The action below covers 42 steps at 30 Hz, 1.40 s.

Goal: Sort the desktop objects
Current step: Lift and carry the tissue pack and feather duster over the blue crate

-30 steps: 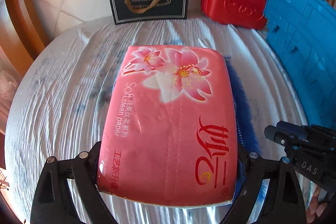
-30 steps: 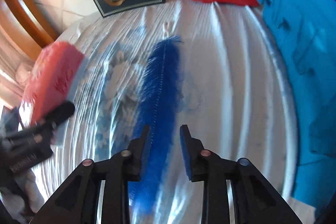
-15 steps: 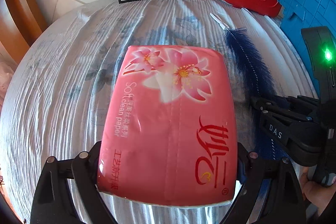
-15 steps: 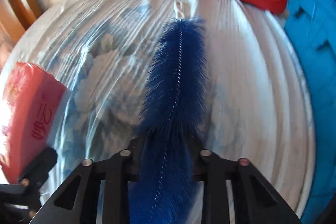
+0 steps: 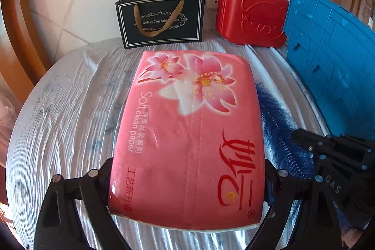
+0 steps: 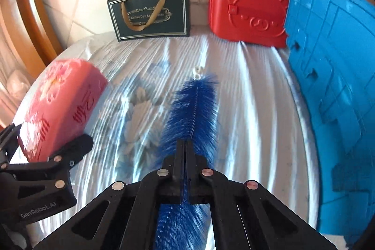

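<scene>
Two handheld claws work over a round table (image 6: 253, 109) covered in a crinkled, glossy plastic sheet with a faint blue flower print.

Materials and shapes: the left gripper (image 5: 187, 182) holds a soft, pillow-shaped tissue pack (image 5: 189, 132) in shiny pink wrap printed with lilies and red lettering. The right gripper (image 6: 185, 149) holds a long blue bottle brush (image 6: 194, 104), fluffy with fine bristles around a twisted wire spine and tipped with a small white loop. Beyond both claws, against a white tiled wall, stand a flat black paper gift bag (image 6: 150, 13) with tan ribbon handles and a hard, glossy red plastic case (image 6: 248, 13) embossed with a bear face. To the right of the right claw, a ribbed blue plastic crate (image 6: 332, 86) rises along the table edge.

Room: the cloth between the claws and the bag and case lies bare. The crate walls off the right side; the table rim curves away to the left of the left claw.

Claws: the left one is spread wide, its pads pressed on the two sides of the tissue pack, which is lifted clear of the cloth. The right one is pressed nearly together, pinching the brush's spine partway along, bristles splaying out ahead and behind. The brush tip points away toward the wall.
</scene>
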Available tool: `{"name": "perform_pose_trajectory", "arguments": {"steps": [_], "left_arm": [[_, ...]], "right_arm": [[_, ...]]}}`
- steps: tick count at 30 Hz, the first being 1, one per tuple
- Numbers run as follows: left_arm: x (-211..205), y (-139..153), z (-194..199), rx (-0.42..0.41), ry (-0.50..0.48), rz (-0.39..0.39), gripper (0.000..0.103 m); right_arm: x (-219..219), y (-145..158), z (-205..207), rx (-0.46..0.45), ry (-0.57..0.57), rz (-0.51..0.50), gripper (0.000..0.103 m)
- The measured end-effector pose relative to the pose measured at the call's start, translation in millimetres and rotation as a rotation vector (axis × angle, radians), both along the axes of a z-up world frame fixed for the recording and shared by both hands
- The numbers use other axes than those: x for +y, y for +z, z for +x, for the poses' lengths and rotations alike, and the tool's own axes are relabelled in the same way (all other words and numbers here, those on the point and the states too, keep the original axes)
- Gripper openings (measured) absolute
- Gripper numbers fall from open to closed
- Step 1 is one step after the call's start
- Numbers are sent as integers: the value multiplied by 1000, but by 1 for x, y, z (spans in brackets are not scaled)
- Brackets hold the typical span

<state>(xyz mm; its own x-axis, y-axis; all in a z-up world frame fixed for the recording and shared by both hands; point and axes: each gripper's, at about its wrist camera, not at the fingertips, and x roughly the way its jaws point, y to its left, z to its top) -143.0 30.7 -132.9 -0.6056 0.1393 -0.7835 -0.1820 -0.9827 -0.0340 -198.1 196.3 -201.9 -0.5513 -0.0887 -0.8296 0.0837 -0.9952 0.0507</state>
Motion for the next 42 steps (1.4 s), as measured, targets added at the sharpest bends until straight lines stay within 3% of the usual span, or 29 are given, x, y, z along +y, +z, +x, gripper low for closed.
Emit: {"name": "perform_pose_trajectory", "arguments": {"steps": [4, 6, 7, 8, 18, 20, 22, 24, 29, 34, 42], "left_arm": [[2, -8, 1, -14, -11, -12, 91], [1, -23, -1, -43, -8, -17, 91], [0, -32, -3, -60, -8, -17, 91], [0, -40, -3, -75, -9, -17, 91], [4, -96, -17, -153, -18, -36, 91], [5, -101, -19, -161, -24, -35, 91], [7, -103, -20, -166, -31, -40, 91], [9, -101, -20, -162, -36, -36, 91], [14, -80, -17, -122, -50, -21, 91], [22, -40, -7, -50, -77, 1, 91], [44, 59, 21, 129, -108, 65, 91]], "right_arm": [[10, -19, 3, -120, -23, -30, 4], [15, -34, 5, -161, -53, -42, 21], [15, -42, 4, -173, -66, -50, 38], [14, -48, 1, -178, -74, -46, 46], [6, -104, -30, -210, -104, 17, 48], [2, -104, -30, -148, -82, 73, 36], [-1, -101, -29, -134, -68, 85, 15], [-2, -98, -27, -117, -70, 108, 14], [1, -65, -11, -26, -87, 125, 13], [3, -25, 2, 60, -99, 120, 13], [24, 90, 36, 246, -111, 72, 13]]}}
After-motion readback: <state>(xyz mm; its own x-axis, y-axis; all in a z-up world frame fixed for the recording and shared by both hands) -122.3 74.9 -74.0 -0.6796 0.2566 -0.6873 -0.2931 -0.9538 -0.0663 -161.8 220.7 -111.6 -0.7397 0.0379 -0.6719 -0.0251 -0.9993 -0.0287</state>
